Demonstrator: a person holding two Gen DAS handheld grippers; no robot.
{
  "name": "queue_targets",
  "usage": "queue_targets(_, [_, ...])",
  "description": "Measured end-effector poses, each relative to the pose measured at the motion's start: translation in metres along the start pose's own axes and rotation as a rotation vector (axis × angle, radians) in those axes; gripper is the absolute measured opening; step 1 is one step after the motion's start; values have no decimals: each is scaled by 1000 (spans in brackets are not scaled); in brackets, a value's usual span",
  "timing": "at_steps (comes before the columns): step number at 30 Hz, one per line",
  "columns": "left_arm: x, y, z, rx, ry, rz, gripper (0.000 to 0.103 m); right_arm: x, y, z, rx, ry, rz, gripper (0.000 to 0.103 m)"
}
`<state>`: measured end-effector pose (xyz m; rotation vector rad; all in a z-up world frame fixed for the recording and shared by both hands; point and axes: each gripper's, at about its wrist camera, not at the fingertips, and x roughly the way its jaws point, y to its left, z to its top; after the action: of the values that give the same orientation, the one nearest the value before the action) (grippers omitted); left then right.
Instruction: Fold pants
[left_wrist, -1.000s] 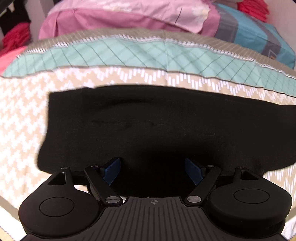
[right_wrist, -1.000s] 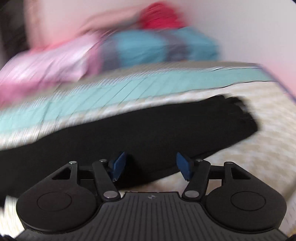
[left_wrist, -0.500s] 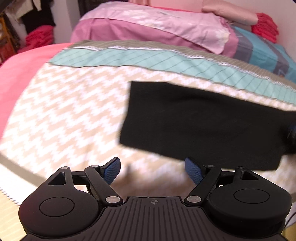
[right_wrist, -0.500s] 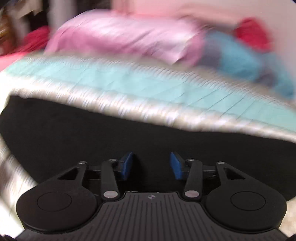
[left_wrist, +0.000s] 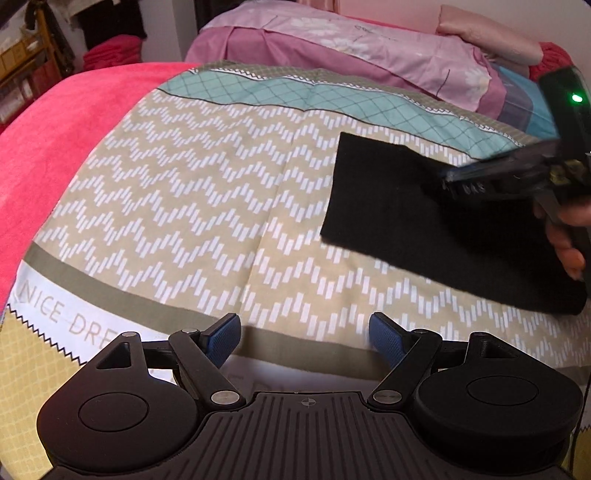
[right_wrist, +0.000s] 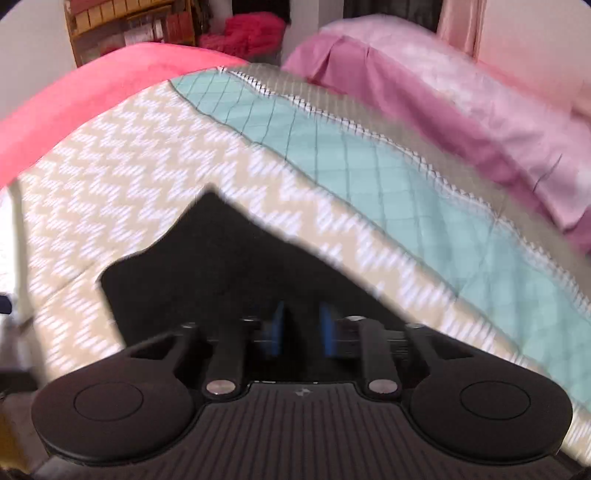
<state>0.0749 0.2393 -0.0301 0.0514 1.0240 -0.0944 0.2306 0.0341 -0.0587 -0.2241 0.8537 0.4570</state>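
Black pants (left_wrist: 424, 206) lie folded on the bed (left_wrist: 192, 192) at two o'clock, my right tongs (right_wrist: 300, 326) just closing over them for another fold, left tongs (left_wrist: 304, 341) apart, empty.

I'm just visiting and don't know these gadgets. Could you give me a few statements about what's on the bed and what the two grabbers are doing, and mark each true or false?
1. The pants are black and lie on a zigzag-patterned bedspread. True.
2. The left gripper is clamped on the pants. False: its blue fingers stand apart over bare bedspread, with nothing between them.
3. The right gripper is wide open. False: its jaws have just been closing and are now shut, over the black cloth.
4. A pink quilt lies beyond the bedspread. True.
5. The pants hang off the bed's edge. False: they lie flat on top.
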Motion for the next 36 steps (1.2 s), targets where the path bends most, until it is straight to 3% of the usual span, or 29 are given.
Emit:
queue_targets(3, [-3,2,-2,8,-9,1,103,-10,-18,5,143,-84,12,6])
queue_targets(6, [1,-2,3,15,-5,-6,103,6,-16,-7,115,-9,-15,7])
queue_targets(7, [3,-4,6,20,-7,-7,103,0,-14,-10,101,-35,-29,8])
queue_targets(9, [5,-12,15,36,-19,-23,103,-17,-14,-14,135,-67,-35,32])
queue_targets(10, [7,-16,20,46,-24,-35,103,-32,-18,-16,163,-94,-31,57])
queue_targets(11, [8,-22,25,61,-29,-46,103,-50,-21,-19,192,-137,-32,65])
queue_targets(13, [11,-38,38,101,-48,-67,103,-77,-28,-37,232,-180,-50,65])
queue_targets(17, [26,-77,63,169,-69,-134,103,-120,-60,-100,372,-174,-140,65])
queue_targets(21, [61,-122,87,206,-32,-203,103,-103,-112,-148,445,-54,-264,62])
queue_targets(23, [84,-144,97,235,0,-191,103,-103,-149,-158,525,-80,-293,21])
queue_targets(24, [95,-153,101,248,20,-168,103,-113,-163,-158,599,-103,-310,22])
queue_targets(25, [102,-160,104,264,23,-143,103,-127,-170,-160,658,-141,-334,38])
queue_targets(26, [106,-165,104,283,17,-131,103,-147,-173,-166,686,-196,-332,63])
queue_targets(28, [109,-170,107,302,8,-113,103,-173,-166,-185,692,-257,-222,67])
queue_targets(32, [115,-164,117,238,36,-130,103,-181,-120,-233,682,-164,134,67])
queue_targets(36, [119,-160,120,225,53,-137,103,-154,-86,-231,577,-155,180,66])
